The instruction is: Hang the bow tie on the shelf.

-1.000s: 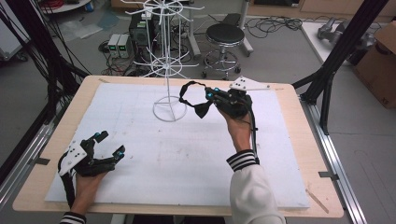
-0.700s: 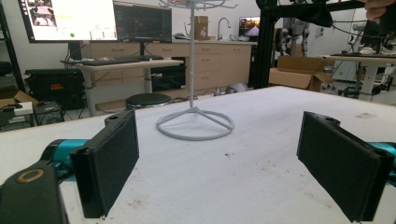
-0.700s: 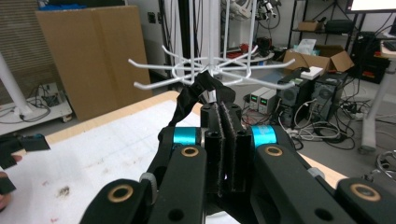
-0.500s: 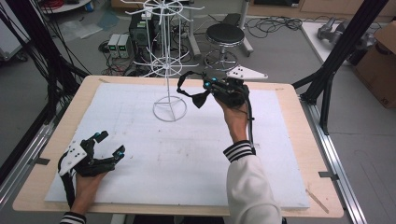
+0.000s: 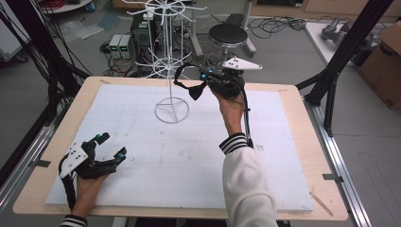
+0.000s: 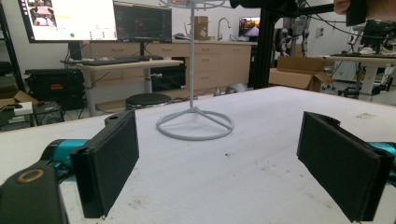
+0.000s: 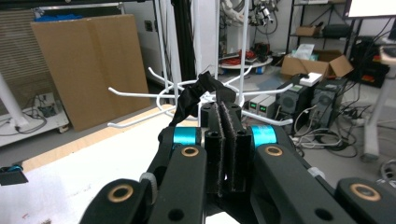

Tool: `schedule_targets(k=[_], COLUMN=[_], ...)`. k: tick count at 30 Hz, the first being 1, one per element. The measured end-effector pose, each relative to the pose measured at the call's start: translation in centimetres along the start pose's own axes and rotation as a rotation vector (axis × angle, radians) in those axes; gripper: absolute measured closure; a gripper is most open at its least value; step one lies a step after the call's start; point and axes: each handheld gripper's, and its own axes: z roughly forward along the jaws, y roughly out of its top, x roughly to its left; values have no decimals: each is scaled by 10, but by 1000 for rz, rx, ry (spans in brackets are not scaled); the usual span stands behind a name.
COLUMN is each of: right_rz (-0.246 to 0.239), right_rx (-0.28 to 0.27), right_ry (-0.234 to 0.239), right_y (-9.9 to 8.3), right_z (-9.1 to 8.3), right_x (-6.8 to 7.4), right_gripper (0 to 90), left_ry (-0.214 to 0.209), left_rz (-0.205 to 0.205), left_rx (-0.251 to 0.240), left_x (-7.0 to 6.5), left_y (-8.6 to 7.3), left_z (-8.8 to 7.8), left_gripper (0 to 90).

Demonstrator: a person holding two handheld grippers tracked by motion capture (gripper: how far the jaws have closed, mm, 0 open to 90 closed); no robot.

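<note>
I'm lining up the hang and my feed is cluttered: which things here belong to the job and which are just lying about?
In the job:
- black strap, pinched in the right gripper
- white wire rack with its hooks

Just lying about:
- left gripper, open and resting on the white mat
- black stool
- cardboard box
- grey boxes on the floor

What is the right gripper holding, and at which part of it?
The right gripper holds a black strap-like item by one end; the rest hangs loose beside the white rack.
</note>
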Motion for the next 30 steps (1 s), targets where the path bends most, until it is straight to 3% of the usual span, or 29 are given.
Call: schedule_targets(k=[23,30], right_rz=[49,40], right_rx=[57,63], right_ry=[3,1], right_y=[-12,-12], right_z=[15,16], right_x=[-4,-3], right_gripper=[879,874], left_ry=[0,-1], left_rz=[3,2], left_rx=[0,0], left_x=[0,0], left_y=[0,0], left_z=[0,0], left_gripper=[131,131])
